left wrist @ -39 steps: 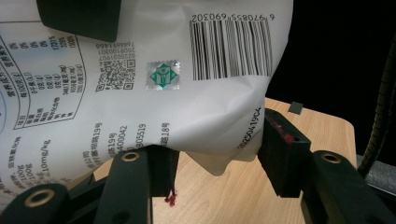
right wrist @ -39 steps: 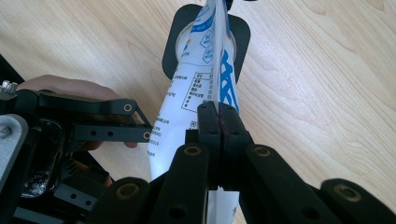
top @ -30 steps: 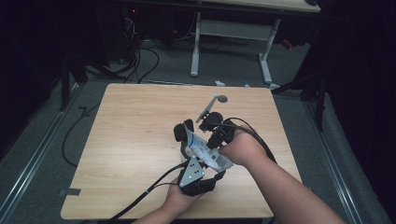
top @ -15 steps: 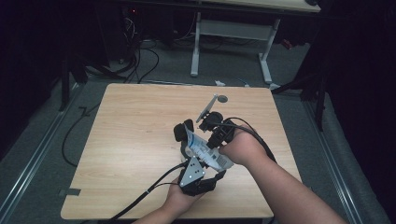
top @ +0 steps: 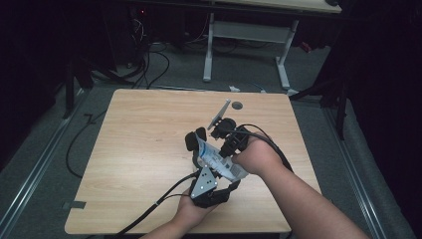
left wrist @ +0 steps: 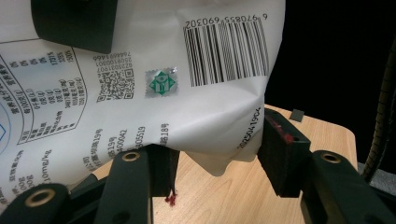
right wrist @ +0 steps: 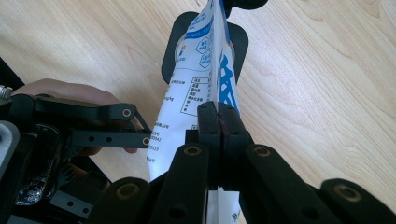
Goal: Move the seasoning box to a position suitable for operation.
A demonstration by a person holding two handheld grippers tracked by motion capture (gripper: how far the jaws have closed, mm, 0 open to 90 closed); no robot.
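A white pouch [top: 214, 159] with blue print and a barcode is held above the wooden table [top: 144, 134] between both grippers. My right gripper [top: 222, 148] comes in from the right. In the right gripper view it [right wrist: 218, 116] is shut on the thin edge of the pouch [right wrist: 205, 70]. My left gripper [top: 195, 138] reaches up from the near edge, its grey plate [top: 204, 181] on top. In the left gripper view its jaws [left wrist: 217, 158] straddle the puffed lower corner of the pouch [left wrist: 187, 93], with both pads against it.
A small dark round mark [top: 237, 105] lies on the far part of the table. The left gripper's cable [top: 149, 211] trails off the near edge. Beyond the table stand a white desk frame [top: 209, 50] and floor cables [top: 149, 64].
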